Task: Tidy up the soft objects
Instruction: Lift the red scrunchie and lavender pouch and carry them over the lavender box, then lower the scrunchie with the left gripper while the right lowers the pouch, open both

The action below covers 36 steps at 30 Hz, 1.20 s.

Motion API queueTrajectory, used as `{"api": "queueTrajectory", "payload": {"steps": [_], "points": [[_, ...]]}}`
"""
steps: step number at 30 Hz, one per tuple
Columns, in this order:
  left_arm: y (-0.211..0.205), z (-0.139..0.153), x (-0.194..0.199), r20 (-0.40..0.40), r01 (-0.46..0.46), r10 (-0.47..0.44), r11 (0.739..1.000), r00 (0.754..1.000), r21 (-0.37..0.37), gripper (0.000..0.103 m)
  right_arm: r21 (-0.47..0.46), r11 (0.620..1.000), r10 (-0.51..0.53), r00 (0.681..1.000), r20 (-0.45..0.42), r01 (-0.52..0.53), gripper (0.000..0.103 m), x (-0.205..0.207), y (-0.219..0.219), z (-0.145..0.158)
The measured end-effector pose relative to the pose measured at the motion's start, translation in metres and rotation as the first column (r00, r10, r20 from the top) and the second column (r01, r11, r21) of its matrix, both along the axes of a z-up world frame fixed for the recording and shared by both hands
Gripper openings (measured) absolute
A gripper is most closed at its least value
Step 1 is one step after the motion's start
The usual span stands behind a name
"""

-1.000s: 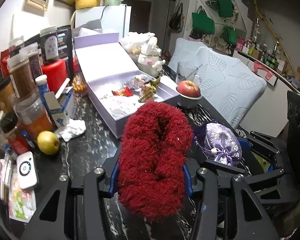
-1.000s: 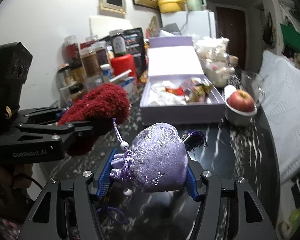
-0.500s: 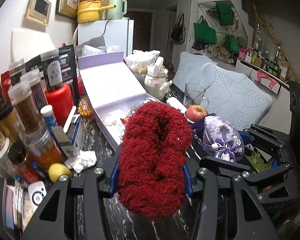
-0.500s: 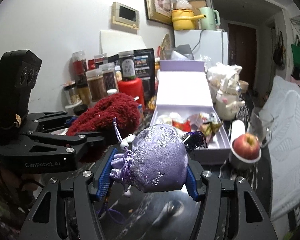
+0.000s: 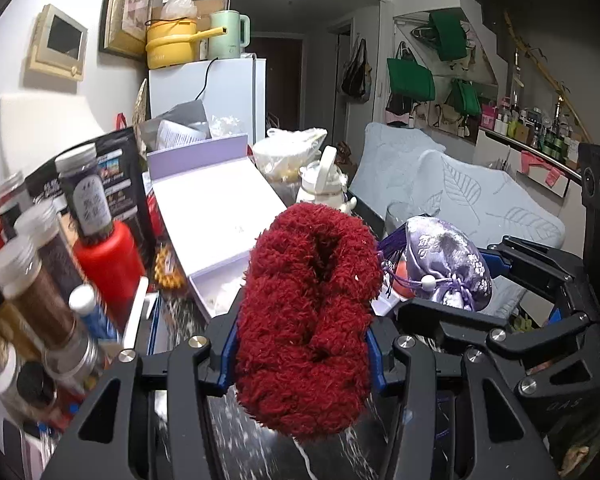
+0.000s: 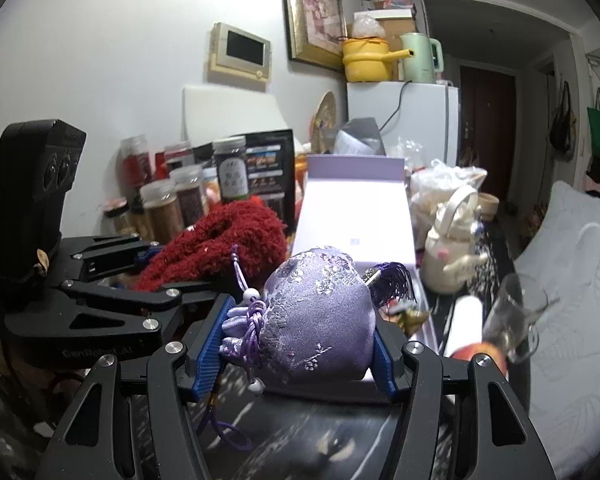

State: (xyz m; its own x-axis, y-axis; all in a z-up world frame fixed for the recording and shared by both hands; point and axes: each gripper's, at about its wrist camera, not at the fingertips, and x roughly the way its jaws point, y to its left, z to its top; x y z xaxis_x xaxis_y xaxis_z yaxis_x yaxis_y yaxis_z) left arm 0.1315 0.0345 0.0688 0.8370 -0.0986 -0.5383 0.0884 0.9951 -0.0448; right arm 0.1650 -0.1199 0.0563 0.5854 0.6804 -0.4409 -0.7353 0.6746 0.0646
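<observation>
My left gripper (image 5: 302, 354) is shut on a fluffy red slipper (image 5: 308, 312) and holds it above the dark marble table. My right gripper (image 6: 300, 350) is shut on a purple embroidered drawstring pouch (image 6: 316, 320). The two grippers are side by side: the pouch (image 5: 444, 258) shows right of the slipper in the left wrist view, and the slipper (image 6: 224, 244) shows left of the pouch in the right wrist view. An open lilac box (image 5: 216, 216) lies just ahead; its lid (image 6: 356, 220) stands up behind the pouch.
Jars and a red can (image 5: 108, 260) crowd the left side. A white teapot (image 6: 452, 248), a glass (image 6: 516, 320) and an apple (image 6: 480, 352) stand to the right of the box. Pale blue cushioned chairs (image 5: 480, 200) line the right edge.
Both grippers have risen and tilted up with their loads. The table and box have dropped lower in view, and more of the wall and fridge shows.
</observation>
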Motion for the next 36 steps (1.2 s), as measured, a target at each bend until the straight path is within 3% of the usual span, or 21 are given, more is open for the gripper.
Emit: {"api": "queueTrajectory", "payload": {"steps": [20, 36], "points": [[0.019, 0.021, 0.098, 0.060, -0.030, 0.027, 0.999, 0.998, 0.042, 0.049, 0.027, 0.999, -0.039, 0.998, 0.043, 0.038, 0.062, 0.107, 0.023, 0.025], [0.033, -0.033, 0.177, -0.054, -0.080, 0.084, 0.994, 0.995, 0.074, 0.049, -0.006, 0.995, -0.096, 0.995, -0.033, 0.095, 0.062, 0.185, 0.045, -0.020]]}}
